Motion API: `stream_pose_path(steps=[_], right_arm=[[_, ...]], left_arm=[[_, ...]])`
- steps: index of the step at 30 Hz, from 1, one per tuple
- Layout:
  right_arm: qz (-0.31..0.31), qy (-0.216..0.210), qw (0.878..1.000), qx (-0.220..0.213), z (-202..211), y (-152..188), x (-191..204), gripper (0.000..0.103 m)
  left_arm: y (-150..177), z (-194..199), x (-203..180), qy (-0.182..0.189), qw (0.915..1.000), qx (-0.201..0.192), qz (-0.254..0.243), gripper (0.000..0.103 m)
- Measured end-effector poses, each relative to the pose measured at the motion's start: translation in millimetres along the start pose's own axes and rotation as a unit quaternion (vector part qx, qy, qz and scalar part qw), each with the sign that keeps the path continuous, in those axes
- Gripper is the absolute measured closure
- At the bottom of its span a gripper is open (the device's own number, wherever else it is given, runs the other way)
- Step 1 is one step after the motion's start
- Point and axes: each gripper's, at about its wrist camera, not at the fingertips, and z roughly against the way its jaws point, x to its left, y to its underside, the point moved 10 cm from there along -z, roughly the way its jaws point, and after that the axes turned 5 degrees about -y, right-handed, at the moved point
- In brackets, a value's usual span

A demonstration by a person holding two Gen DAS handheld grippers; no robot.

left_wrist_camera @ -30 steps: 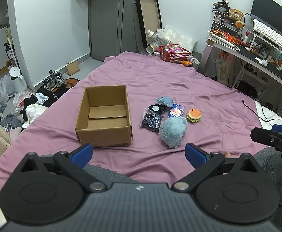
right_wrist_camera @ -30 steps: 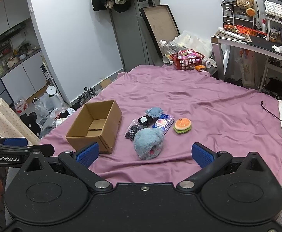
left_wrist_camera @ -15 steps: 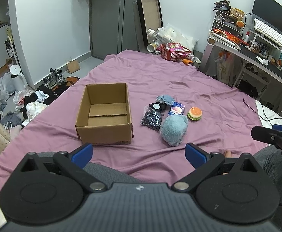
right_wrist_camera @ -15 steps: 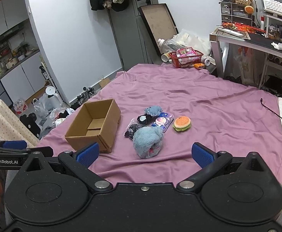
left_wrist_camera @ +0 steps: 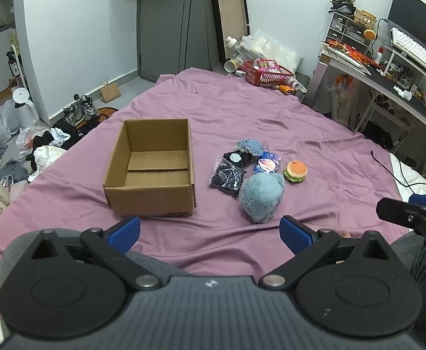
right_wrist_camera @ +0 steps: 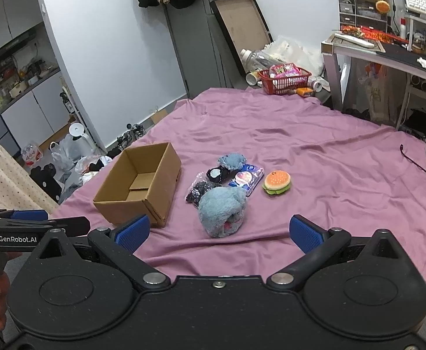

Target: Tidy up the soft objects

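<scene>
Toys beside a cardboard box on purple sheet.
Left gripper and right gripper hover spread apart, empty, near the blue plush.

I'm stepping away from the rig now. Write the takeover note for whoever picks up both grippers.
Left gripper: jaws open, empty, held low at the near edge of the purple bedsheet.
Right gripper: jaws open, empty, also at the near edge.
Cardboard box: upright on the sheet, nothing inside.
To its right, in a loose cluster: big blue plush nearest, black mesh pouch, small blue plush, dark round item, blue packet, burger toy.
Done: nothing boxed yet.
Left: move the soft items into the box; the big plush is probably the easiest start.
</scene>
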Motion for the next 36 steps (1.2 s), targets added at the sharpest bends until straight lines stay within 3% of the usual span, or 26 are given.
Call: stream_pose_path(steps=[6,9,13,22,26,36], right_arm=[[-0.014,0.003,1.0,0.012,-18,-1,-13,0.0],[-0.013,0.007,1.0,0.018,-30,-1,-18,0.0],[-0.03,0.001,0.999,0.035,-47,3,-26,0.0],[-0.072,-0.008,0.995,0.063,-77,7,-48,0.0],[-0.089,0.005,0.994,0.064,-87,7,-62,0.0],[-0.158,-0.01,0.985,0.066,-118,10,-90,0.003]], left_arm=[[-4,-19,-8,0.008,0.9999,0.007,0.006,0.002],[-11,-24,-11,0.006,0.9998,-0.011,0.015,0.002],[-20,-30,-23,-0.001,0.9993,-0.035,-0.009,0.002],[-19,-75,-39,0.013,0.9999,0.001,-0.006,0.003],[-17,-91,-49,0.015,0.9997,0.009,-0.019,0.004],[-14,-129,-76,0.044,0.9982,0.029,-0.029,0.007]])
